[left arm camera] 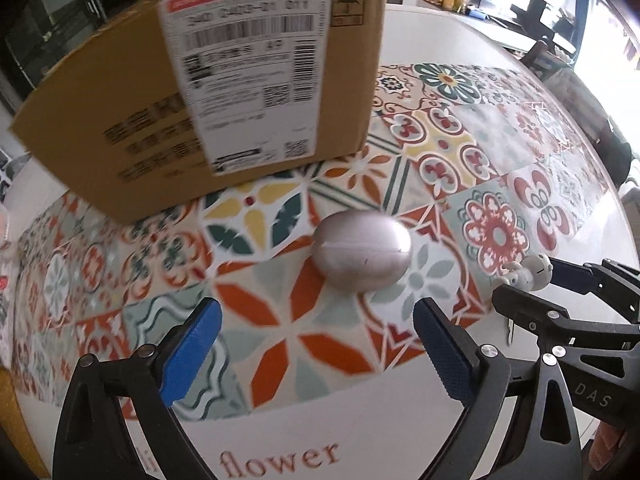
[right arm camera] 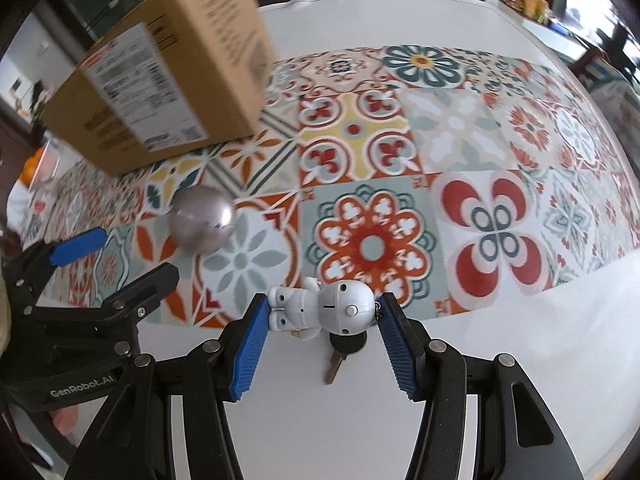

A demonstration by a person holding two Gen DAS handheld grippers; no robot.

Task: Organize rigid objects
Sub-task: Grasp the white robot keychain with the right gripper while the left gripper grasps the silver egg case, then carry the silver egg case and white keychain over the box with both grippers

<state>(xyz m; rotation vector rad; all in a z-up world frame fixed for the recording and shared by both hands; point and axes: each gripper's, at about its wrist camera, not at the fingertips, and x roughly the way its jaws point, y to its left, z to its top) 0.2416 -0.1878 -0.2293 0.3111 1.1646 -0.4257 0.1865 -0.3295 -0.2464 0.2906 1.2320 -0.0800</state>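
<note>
our right gripper (right arm camera: 322, 312) pinches a white robot figure keychain (right arm camera: 320, 307) between its blue pads; only this view shows the key (right arm camera: 340, 354) dangling under it. our left gripper (left arm camera: 316, 316) stands spread wide just short of the silvery egg-shaped case (left arm camera: 362, 250) on the patterned mat (left arm camera: 440, 136). a cardboard box (left arm camera: 200, 92) sits beyond, label facing us.

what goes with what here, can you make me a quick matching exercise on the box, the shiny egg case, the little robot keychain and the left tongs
Things:
1. cardboard box
2. egg-shaped case
3. robot keychain
4. left tongs

States:
A. between the right tongs' blue pads
B. open, nothing held
C. far left of the patterned mat
D. on the mat, ahead of the left tongs

Pairs: 1-C, 2-D, 3-A, 4-B
</note>
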